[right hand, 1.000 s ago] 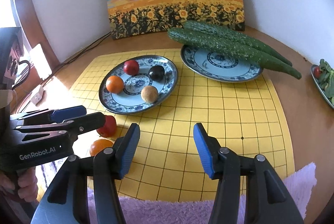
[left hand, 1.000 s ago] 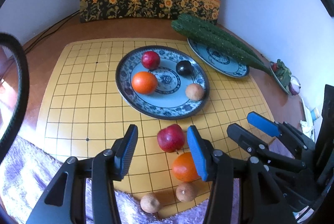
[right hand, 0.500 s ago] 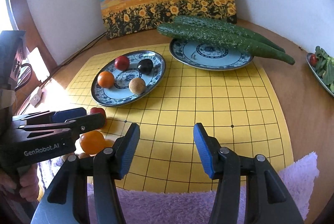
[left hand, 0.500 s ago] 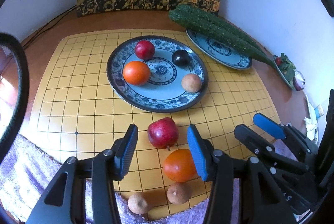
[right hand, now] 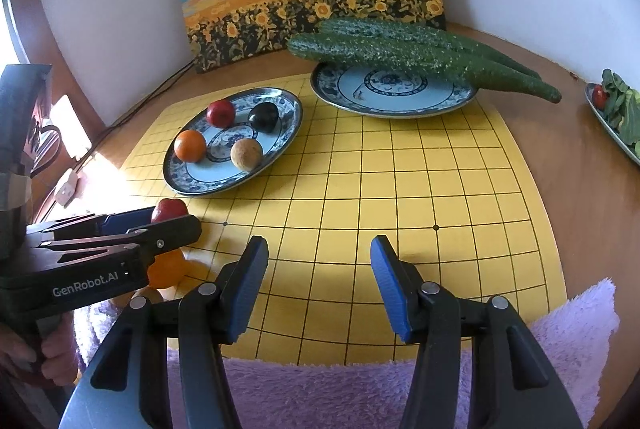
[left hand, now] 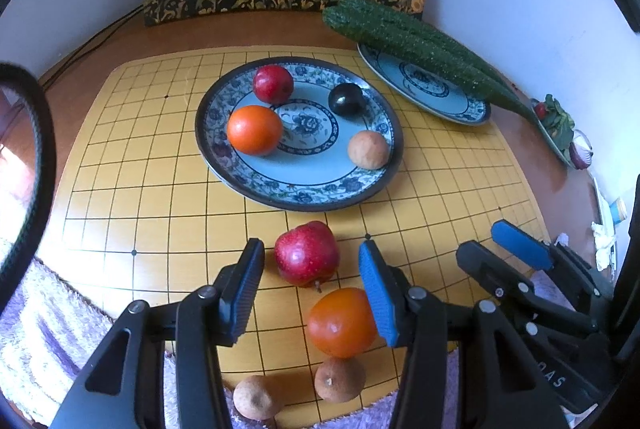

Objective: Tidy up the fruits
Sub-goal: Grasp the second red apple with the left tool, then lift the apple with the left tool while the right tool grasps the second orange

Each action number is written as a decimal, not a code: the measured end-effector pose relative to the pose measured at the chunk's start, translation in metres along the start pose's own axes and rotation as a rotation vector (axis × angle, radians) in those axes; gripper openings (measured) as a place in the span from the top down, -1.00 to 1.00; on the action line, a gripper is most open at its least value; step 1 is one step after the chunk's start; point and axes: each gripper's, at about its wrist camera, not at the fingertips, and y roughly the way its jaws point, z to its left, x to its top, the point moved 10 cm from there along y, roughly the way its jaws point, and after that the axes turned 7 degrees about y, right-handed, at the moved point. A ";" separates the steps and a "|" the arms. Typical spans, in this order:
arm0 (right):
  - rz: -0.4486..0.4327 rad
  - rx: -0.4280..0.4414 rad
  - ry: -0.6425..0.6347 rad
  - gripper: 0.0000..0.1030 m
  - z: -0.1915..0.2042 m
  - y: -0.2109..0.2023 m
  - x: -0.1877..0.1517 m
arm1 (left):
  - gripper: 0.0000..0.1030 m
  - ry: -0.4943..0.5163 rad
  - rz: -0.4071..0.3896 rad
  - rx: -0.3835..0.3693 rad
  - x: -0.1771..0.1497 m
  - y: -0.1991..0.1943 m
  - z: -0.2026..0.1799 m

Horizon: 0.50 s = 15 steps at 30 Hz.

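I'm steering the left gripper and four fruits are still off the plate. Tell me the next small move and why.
Probably ease the left gripper down around the red apple and close. Its jaws stand open and apart from the fruit, with the apple lying on the yellow mat in line between them, nearest the fruit plate. The right gripper is open over bare mat, so it isn't in the way.

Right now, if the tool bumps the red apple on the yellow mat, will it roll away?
Probably a little. The red apple is round and lies loose on the flat yellow mat, so a nudge could roll it. Its lumpy shape and stem may make it wobble and stop soon. It looks firm and smooth, possibly slippery.
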 end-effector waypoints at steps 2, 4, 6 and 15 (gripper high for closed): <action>0.003 0.000 0.001 -0.06 0.000 0.001 -0.001 | 0.13 -0.005 -0.005 -0.014 0.000 0.001 -0.001; 0.005 0.000 0.000 -0.06 -0.001 0.001 -0.001 | 0.25 -0.008 -0.012 -0.022 0.001 0.000 -0.001; 0.006 0.000 0.001 -0.06 -0.001 0.001 -0.001 | 0.36 -0.005 -0.015 -0.016 0.002 0.000 -0.001; 0.004 -0.002 -0.007 -0.06 0.004 -0.001 -0.002 | 0.36 -0.017 -0.031 -0.032 0.001 -0.008 0.003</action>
